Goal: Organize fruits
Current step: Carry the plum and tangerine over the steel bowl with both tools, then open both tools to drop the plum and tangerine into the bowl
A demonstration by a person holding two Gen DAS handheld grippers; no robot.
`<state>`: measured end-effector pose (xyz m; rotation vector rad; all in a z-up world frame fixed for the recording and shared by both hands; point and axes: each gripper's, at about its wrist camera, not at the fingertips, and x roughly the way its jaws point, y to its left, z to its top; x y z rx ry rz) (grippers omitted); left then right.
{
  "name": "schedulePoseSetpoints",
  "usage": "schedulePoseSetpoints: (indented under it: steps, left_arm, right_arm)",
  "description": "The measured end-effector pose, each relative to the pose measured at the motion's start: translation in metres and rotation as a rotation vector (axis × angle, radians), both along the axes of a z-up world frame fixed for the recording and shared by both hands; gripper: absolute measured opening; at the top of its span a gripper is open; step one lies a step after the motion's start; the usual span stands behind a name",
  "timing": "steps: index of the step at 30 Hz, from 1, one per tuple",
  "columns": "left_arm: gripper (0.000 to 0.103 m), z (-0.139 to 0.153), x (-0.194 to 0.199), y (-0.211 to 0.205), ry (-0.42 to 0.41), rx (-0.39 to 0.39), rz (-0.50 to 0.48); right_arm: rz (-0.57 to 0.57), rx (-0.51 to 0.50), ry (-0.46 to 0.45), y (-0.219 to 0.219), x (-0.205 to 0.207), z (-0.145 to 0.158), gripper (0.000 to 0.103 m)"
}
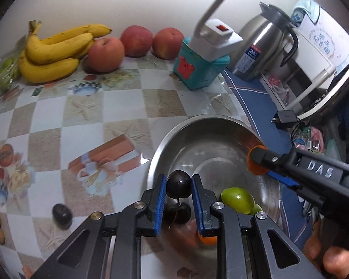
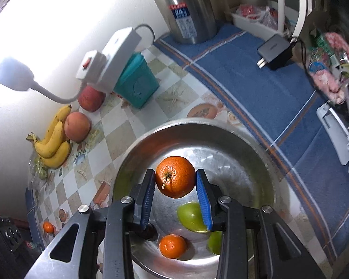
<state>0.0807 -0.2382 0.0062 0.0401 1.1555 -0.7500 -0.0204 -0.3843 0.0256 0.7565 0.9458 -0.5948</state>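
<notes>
My left gripper [image 1: 178, 187] is shut on a dark plum [image 1: 178, 184], held over the near rim of the steel bowl [image 1: 174, 134]. My right gripper [image 2: 176, 183] is shut on an orange tangerine [image 2: 175, 176], held above the same bowl [image 2: 137, 144]; it also shows in the left wrist view [image 1: 256, 160]. In the bowl lie another dark plum [image 1: 178, 212], green fruits [image 2: 190, 214] and a small tangerine [image 2: 172, 246]. A further dark plum [image 1: 62, 213] lies on the tablecloth left of the bowl.
Bananas [image 1: 55, 51] and three apples [image 1: 105, 54] lie along the back wall. A teal box [image 1: 197, 69] with a white lamp base [image 1: 217, 40] stands beside them. A steel kettle [image 1: 263, 48] and a black charger [image 1: 285, 119] sit on the blue cloth. One tangerine [image 2: 48, 227] lies at the table's edge.
</notes>
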Motion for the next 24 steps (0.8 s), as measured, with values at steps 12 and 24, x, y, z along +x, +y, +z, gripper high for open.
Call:
schedulePoseSetpoints:
  steps: [12,24]
  left_arm:
    - [0.024,-0.020,0.004,-0.024,-0.036,0.008,-0.033]
    - [0.026,-0.025,0.003,-0.026,-0.044,0.027,-0.028]
  right_arm:
    - [0.000,0.032,0.065,-0.008,0.006,-0.033,0.037]
    - [0.001,0.034,0.095,-0.010,0.010,-0.044,0.038]
